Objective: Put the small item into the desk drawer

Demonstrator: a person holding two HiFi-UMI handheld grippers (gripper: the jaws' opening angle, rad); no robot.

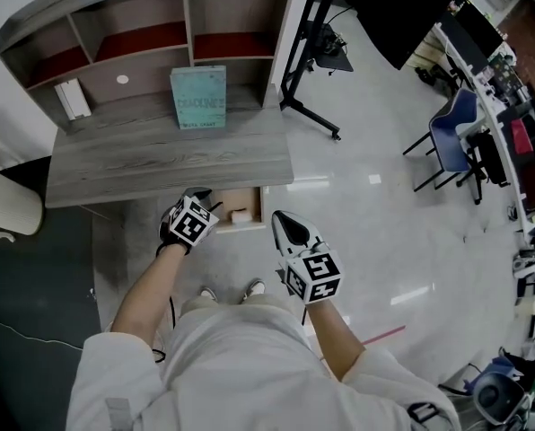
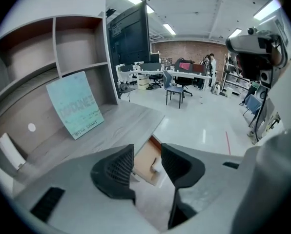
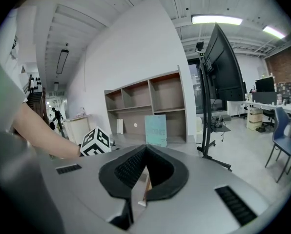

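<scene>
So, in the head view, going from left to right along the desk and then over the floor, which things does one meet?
On the desk: white upright item → round white spot → teal book; then on the floor: black stand → blue chair.

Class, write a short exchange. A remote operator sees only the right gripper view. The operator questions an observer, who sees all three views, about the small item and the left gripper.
Operator: The right gripper view gives me the desk and the teal book leaning on it. Where is the small item?
Observer: In the head view, a small white item lies inside the drawer, which is pulled out under the desk's front edge.
Operator: Is the left gripper holding anything? I see only its marker cube.
Observer: No. In the left gripper view, the left gripper has its jaws apart with nothing between them.
</scene>
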